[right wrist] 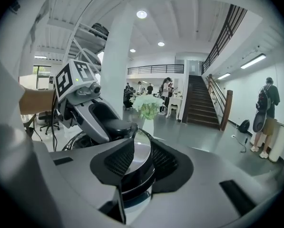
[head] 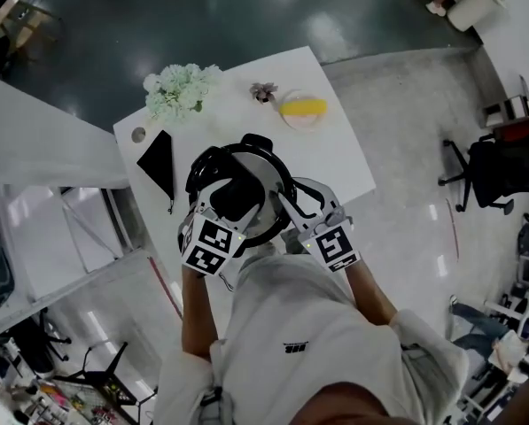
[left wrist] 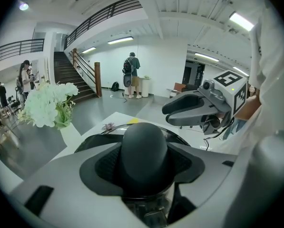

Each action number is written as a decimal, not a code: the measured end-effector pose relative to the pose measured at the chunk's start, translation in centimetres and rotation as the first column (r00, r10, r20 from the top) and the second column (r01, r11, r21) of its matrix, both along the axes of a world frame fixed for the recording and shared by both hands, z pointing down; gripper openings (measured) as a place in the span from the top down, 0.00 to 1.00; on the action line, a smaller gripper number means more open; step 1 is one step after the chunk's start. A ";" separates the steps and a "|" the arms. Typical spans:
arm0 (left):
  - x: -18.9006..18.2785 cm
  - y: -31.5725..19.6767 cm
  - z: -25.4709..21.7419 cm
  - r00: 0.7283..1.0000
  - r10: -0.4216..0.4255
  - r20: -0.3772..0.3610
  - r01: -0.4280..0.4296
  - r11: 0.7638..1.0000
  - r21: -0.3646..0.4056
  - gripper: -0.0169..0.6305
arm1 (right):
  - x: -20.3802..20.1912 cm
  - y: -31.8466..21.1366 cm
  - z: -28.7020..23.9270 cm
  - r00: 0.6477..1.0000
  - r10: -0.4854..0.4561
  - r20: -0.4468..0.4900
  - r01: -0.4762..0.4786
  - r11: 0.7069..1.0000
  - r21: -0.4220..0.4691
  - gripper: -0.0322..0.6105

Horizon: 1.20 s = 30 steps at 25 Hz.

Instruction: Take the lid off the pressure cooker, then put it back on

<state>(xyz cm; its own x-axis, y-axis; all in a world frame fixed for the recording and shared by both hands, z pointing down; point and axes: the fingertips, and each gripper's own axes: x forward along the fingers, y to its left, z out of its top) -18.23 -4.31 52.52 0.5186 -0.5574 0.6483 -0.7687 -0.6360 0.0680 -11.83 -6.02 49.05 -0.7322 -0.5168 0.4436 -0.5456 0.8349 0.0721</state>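
Observation:
The pressure cooker (head: 266, 168) stands on the white table (head: 335, 149), its steel lid (right wrist: 141, 148) on top of it. My left gripper (head: 233, 197) reaches in from the near left. It is shut on the lid's black rounded knob (left wrist: 144, 141), with a ribbed pad against each side. My right gripper (head: 292, 206) comes in from the near right, and its jaws close over the cooker's steel rim with its black band. In the right gripper view the left gripper (right wrist: 103, 122) lies across the top of the lid. The cooker's body is mostly hidden behind both grippers.
A vase of pale flowers (head: 180, 91) stands at the table's far left corner. A small plate with something yellow (head: 303, 109) sits at the far right, a tiny purple flower (head: 264, 91) beside it. A flat black object (head: 158, 162) lies at the left edge. People stand in the hall beyond.

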 end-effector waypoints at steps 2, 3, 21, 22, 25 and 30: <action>0.0 -0.1 0.0 1.000 0.002 0.001 -0.002 1.000 0.001 0.53 | 0.3 0.2 0.0 1.000 0.024 -0.002 -0.024 1.000 0.005 0.78; 0.0 0.0 0.0 1.000 0.004 0.003 -0.004 1.000 0.001 0.53 | 0.4 0.3 -0.1 0.999 0.034 -0.003 -0.034 0.999 0.008 0.78; 0.0 0.6 -2.2 1.000 0.013 0.011 -0.014 0.999 0.035 0.53 | 1.0 1.4 -1.7 0.997 0.071 0.015 -0.071 0.997 0.041 0.78; 0.1 0.5 -2.4 1.000 0.013 0.003 -0.013 0.999 0.040 0.53 | 1.2 1.4 -1.8 0.997 0.072 0.015 -0.072 0.996 0.044 0.78; 0.1 0.3 -2.9 1.000 0.007 -0.006 -0.007 0.998 0.054 0.53 | 1.7 1.4 -1.7 0.998 0.069 0.014 -0.070 0.996 0.064 0.78; 0.0 0.3 -4.0 1.000 0.005 0.007 -0.006 0.998 0.061 0.53 | 2.4 1.5 -2.4 0.996 0.092 0.016 -0.093 0.994 0.057 0.78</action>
